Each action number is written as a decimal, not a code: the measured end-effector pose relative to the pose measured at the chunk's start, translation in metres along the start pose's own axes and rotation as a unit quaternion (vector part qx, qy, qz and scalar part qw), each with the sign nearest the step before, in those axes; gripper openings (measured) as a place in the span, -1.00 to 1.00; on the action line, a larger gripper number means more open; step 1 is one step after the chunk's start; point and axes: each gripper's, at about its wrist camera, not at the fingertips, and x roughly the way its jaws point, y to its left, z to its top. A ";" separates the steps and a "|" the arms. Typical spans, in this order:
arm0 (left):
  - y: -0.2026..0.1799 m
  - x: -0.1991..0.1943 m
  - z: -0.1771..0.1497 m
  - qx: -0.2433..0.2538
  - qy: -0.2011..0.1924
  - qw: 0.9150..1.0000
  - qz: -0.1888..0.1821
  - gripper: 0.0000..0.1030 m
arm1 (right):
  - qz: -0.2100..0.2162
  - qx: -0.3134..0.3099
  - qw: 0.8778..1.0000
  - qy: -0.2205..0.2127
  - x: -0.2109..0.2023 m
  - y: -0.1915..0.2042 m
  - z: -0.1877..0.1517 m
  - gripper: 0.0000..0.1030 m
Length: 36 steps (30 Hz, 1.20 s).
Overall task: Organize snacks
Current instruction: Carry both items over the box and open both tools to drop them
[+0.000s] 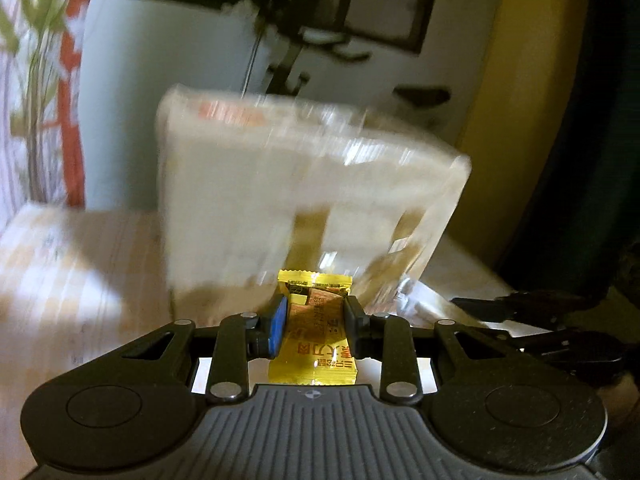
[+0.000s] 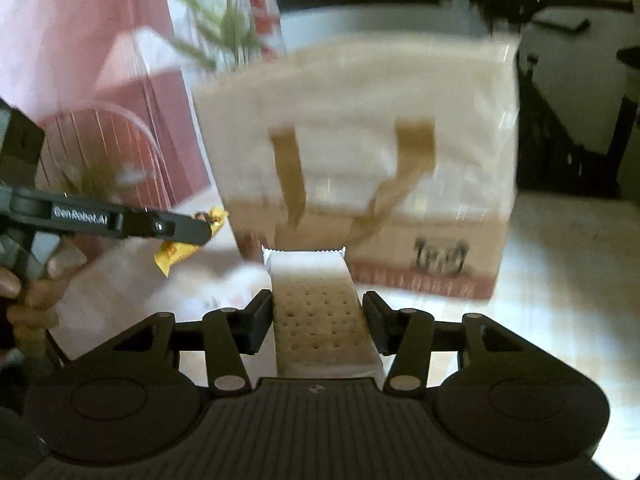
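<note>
- The left gripper [image 1: 314,316] was seen with its jaws drawn close together, clamped on a small yellow snack packet [image 1: 314,332] printed with red characters.
- One blue pad [image 1: 279,320] was pressed flat against the packet's side.
- The right gripper [image 2: 318,320] was seen partly open, its jaws closed against the sides of a clear-wrapped cracker packet [image 2: 320,312] with a white crimped end.
- Both packets were held just in front of a cream tote bag [image 2: 360,168] with tan handles, blurred in both views.
- In the right wrist view, the left gripper [image 2: 200,228] and its yellow packet [image 2: 176,256] were placed left of the bag, apart from it.
- The bag was stood on a pale tabletop [image 2: 560,260].
</note>
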 end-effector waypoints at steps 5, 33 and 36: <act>-0.016 -0.009 0.046 0.032 -0.048 0.998 0.000 -0.38 | 0.002 -0.019 0.997 -0.071 -0.024 -0.003 0.045 0.00; -0.011 0.101 0.148 0.040 -0.039 0.993 0.104 0.43 | -0.127 -0.039 0.988 -0.082 0.073 -0.065 0.150 0.34; -0.014 0.085 0.145 0.042 -0.040 0.991 0.121 0.55 | -0.127 -0.031 0.988 -0.088 0.064 -0.063 0.150 0.47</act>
